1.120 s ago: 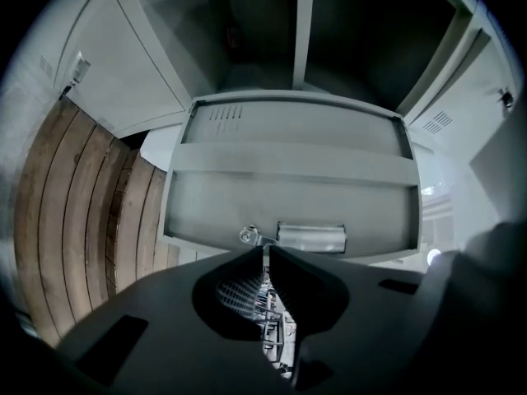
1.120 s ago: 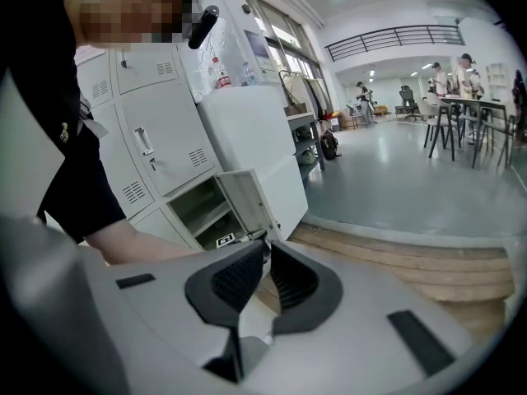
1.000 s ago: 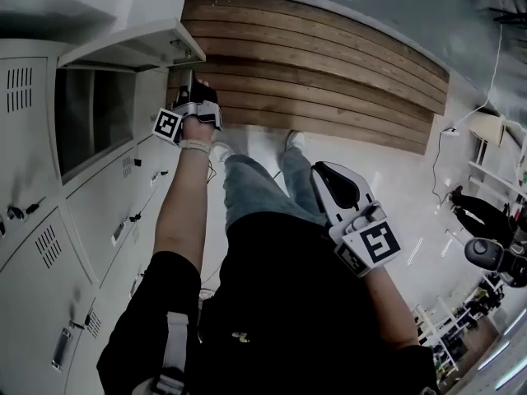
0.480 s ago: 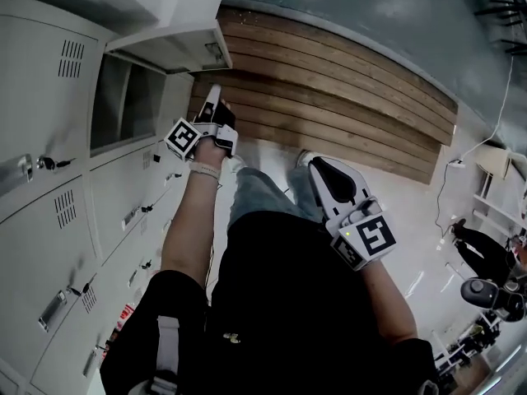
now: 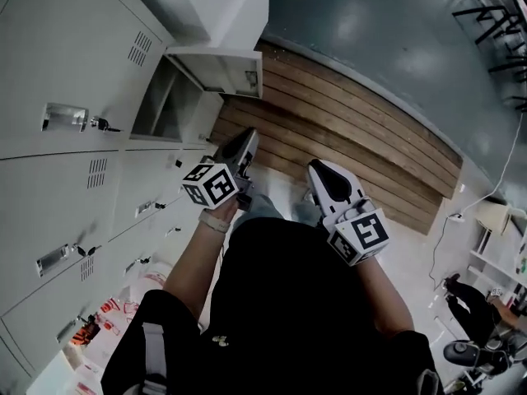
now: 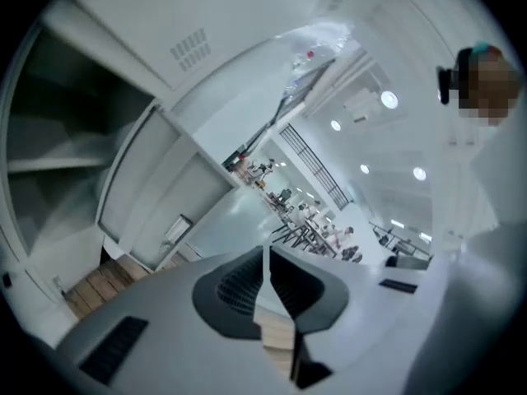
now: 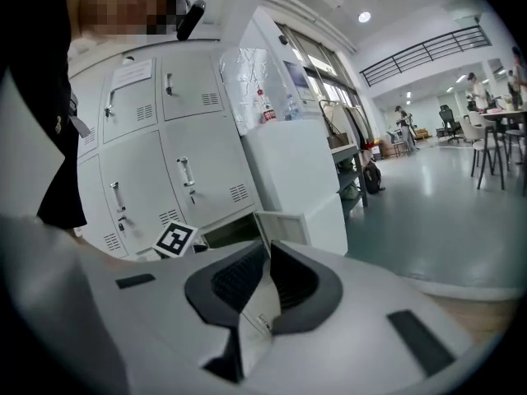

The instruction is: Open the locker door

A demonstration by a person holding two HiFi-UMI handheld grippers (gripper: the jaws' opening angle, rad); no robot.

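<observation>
A bank of white lockers (image 5: 74, 179) fills the left of the head view. One locker door (image 5: 221, 71) stands swung out, and its compartment (image 5: 169, 101) shows dark and open. My left gripper (image 5: 247, 141) is raised below that door and clear of it, its jaws shut with nothing between them. The left gripper view shows the open compartment (image 6: 49, 163) and the door (image 6: 160, 192) beyond the shut left gripper (image 6: 265, 252). My right gripper (image 5: 317, 171) hangs beside the left one, also shut and empty. In the right gripper view the right gripper (image 7: 268, 245) points toward the open door (image 7: 284, 227).
A wooden plank strip (image 5: 354, 134) runs along the foot of the lockers, with grey floor (image 5: 370, 31) beyond. Plastic bags (image 5: 107, 319) lie at the lower left. A person (image 5: 469, 311) stands far off at the lower right. A white cabinet (image 7: 296, 171) adjoins the lockers.
My left gripper has come away from the open locker door, risen and rolled over. The right gripper has lifted a little. The head view has swung so the lockers tilt further.
</observation>
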